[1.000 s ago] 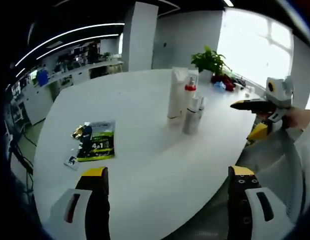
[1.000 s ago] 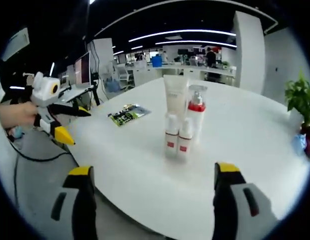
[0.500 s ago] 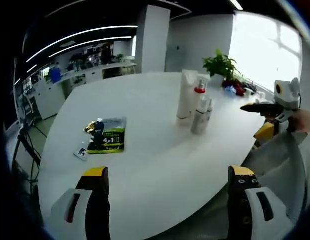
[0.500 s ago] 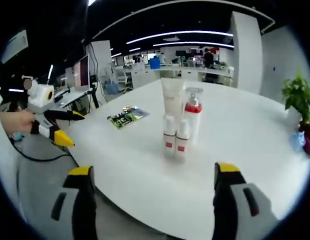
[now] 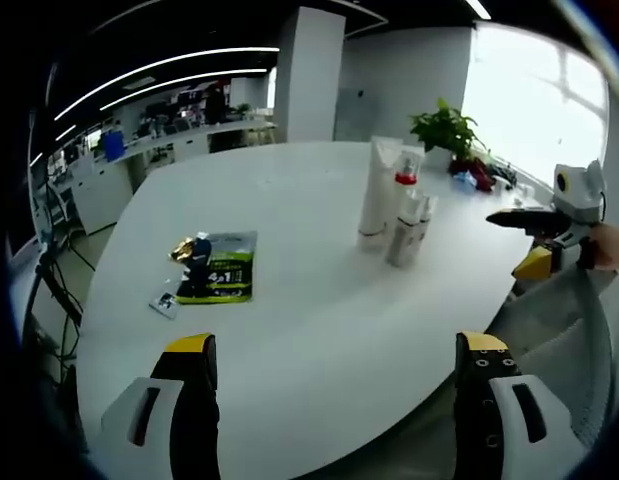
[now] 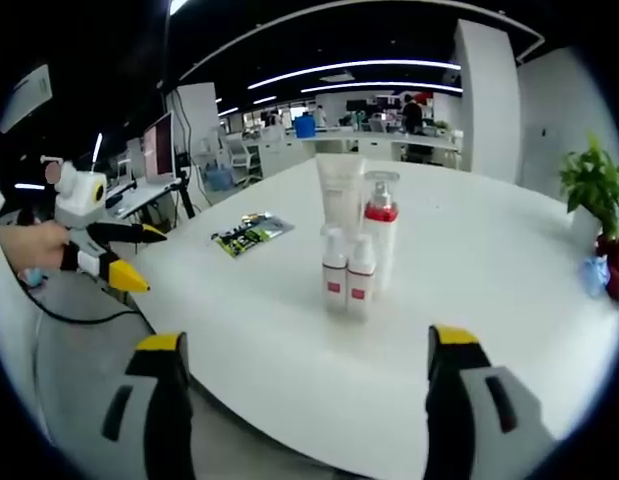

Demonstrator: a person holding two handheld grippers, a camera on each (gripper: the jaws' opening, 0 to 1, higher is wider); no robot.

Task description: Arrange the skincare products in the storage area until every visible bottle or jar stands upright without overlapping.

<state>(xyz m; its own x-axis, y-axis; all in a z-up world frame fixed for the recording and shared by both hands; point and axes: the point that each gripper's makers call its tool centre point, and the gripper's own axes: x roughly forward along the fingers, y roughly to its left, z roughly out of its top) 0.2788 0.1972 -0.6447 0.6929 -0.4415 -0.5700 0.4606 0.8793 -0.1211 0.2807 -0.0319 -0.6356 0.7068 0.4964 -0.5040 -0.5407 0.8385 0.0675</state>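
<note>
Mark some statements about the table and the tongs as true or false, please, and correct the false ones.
1. All four skincare containers stand upright in one cluster. True.
2. The two small bottles have red labels. True.
3. The left tongs hold a small bottle. False: they are open and hold nothing.
4. The green packet stands upright among the bottles. False: it lies flat on the white table, apart from them.
5. A potted plant stands at the far side of the table. True.
6. The right tongs are shut on the tall tube. False: they are open, short of the cluster.
</note>
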